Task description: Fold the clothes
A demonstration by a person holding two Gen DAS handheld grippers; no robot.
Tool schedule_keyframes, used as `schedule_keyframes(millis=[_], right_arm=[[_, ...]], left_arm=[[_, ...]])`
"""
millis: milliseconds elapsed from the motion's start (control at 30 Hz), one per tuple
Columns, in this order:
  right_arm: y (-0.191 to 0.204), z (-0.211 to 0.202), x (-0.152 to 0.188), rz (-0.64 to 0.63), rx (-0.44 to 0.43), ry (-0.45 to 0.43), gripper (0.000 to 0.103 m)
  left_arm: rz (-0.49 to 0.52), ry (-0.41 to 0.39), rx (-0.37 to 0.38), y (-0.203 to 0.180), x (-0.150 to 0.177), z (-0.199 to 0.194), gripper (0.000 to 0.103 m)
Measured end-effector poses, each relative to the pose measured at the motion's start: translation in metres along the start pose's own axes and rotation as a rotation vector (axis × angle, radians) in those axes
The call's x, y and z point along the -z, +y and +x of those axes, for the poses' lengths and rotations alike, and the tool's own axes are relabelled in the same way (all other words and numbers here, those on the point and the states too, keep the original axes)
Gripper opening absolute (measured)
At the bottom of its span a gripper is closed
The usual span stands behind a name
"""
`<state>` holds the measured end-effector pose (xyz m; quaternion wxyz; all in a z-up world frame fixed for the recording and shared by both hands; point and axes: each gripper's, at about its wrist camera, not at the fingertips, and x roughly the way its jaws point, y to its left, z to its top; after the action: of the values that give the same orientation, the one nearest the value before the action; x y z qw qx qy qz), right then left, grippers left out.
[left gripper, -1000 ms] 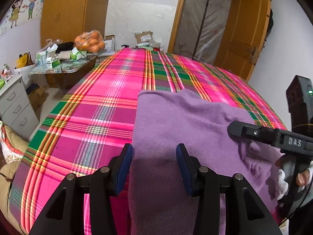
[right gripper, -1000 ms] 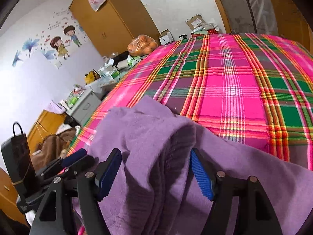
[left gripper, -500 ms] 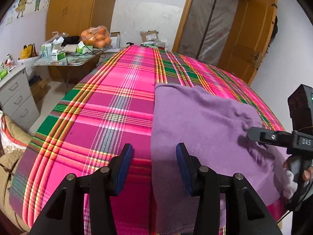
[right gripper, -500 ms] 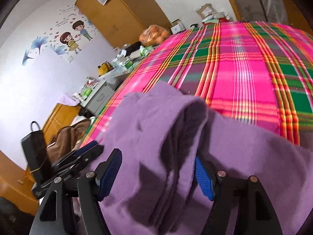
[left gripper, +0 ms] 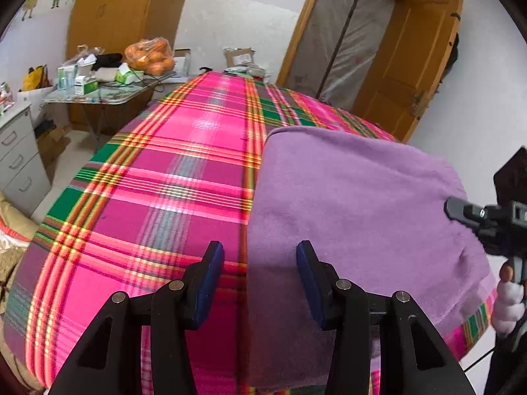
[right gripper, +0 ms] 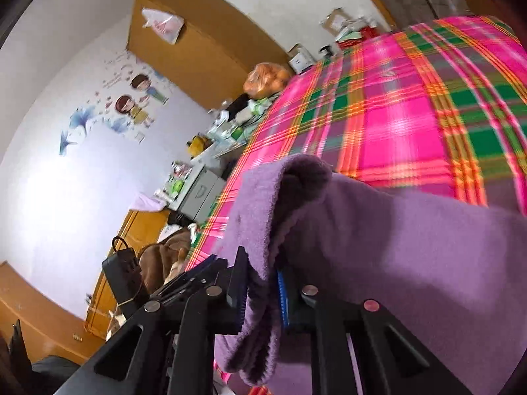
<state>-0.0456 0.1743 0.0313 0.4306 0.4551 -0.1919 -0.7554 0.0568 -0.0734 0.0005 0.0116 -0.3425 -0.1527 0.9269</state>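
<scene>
on the plaid bedspread (left gripper: 158,197), toward 3 o'clock, lies the purple garment (left gripper: 355,204); right gripper (right gripper: 262,291) is closing on its bunched edge, left gripper (left gripper: 260,279) gapes empty. pinch both layers squarely before lifting.

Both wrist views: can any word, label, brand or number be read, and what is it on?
Nothing reads clearly in either view.
Red print on the white bag on top of the wardrobe: blurred.
Label on the cardboard parcel: too small.
Print on the green-and-white boxes: too small.
Writing beside the wall sticker: blurred.
</scene>
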Motion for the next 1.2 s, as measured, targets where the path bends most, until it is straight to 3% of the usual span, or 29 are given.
schedule_keyframes(millis=[100,200,267,467,633,733,800,1033,1067,1133,1200], right_arm=[[-0.031,0.011,0.013,0.087,0.091,0.047,0.018],[-0.037,0.008,0.016,0.103,0.08,0.024,0.026],[-0.024,-0.001,0.011,0.036,0.117,-0.013,0.033],[0.01,-0.029,-0.002,-0.1,0.166,-0.17,0.033],[0.018,0.004,-0.01,-0.145,0.178,-0.093,0.029],[-0.012,0.032,-0.012,-0.07,0.281,-0.016,0.01],[-0.017,0.029,-0.012,-0.056,0.26,-0.034,0.005],[0.008,0.021,-0.018,-0.144,0.225,-0.063,0.018],[0.015,0.025,-0.021,-0.163,0.22,-0.056,0.019],[0.027,0.035,-0.03,-0.205,0.215,-0.038,0.019],[0.047,0.05,-0.04,-0.256,0.203,-0.012,0.026]], left_arm=[[0.004,0.005,0.023,-0.001,0.0,-0.001,0.049],[0.008,-0.007,0.031,-0.001,0.0,-0.005,0.049],[-0.002,-0.028,0.026,0.003,-0.001,-0.011,0.049],[-0.044,-0.089,0.058,0.012,-0.007,-0.028,0.049],[0.025,-0.07,0.115,-0.007,-0.001,-0.023,0.049],[0.037,-0.008,0.082,-0.008,0.007,-0.009,0.049],[0.022,0.003,0.082,-0.001,0.011,-0.006,0.049],[0.003,-0.011,0.109,0.008,0.021,-0.017,0.048],[-0.001,-0.011,0.121,0.009,0.023,-0.018,0.046],[-0.021,-0.007,0.158,0.012,0.026,-0.019,0.024],[-0.041,-0.001,0.193,0.015,0.028,-0.019,0.02]])
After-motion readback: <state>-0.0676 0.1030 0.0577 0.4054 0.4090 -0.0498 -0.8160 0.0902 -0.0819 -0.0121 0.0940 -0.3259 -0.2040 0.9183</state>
